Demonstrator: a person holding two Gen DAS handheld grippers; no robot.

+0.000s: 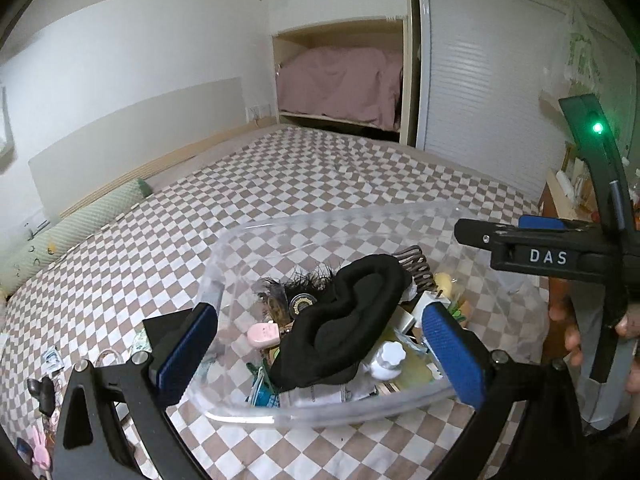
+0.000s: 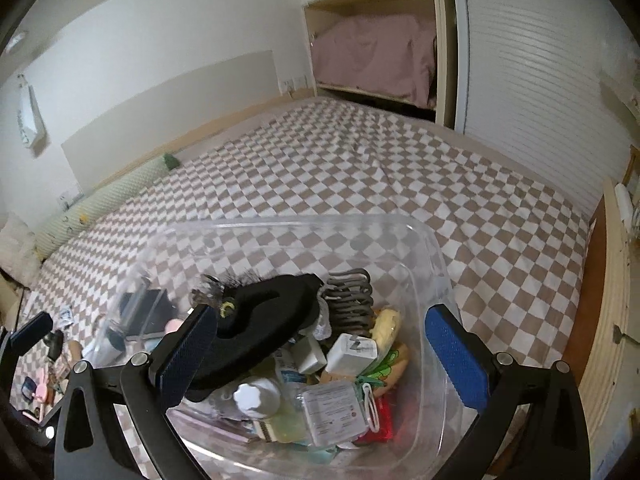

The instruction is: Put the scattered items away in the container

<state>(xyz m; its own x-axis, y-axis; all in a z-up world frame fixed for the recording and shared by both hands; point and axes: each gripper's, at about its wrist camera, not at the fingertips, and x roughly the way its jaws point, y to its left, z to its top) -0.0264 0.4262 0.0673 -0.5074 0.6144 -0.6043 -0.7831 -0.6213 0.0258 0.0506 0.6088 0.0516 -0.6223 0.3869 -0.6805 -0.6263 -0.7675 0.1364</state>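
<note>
A clear plastic container (image 1: 248, 228) stands on the checkered bed, filled with small things. A black padded cloth (image 1: 352, 320) lies on top, with a pink case (image 1: 264, 334), a white bottle cap (image 1: 390, 354) and a white charger (image 2: 352, 354) around it. My left gripper (image 1: 320, 354) hovers open over the container's near side with nothing between its blue pads. My right gripper (image 2: 320, 360) is open too, above the contents (image 2: 328, 404) and holding nothing. From the left wrist view, the right gripper (image 1: 500, 234) reaches in from the right, a hand (image 1: 572, 338) on its handle.
Loose items lie on the bed left of the container: a black flat box (image 1: 160, 326), a small packet (image 1: 52, 360), a black object (image 1: 40, 392) and a pink bunny piece (image 1: 40, 450). A green bolster (image 1: 80, 220) lines the wall. A wooden shelf (image 2: 616, 320) borders the bed's right edge.
</note>
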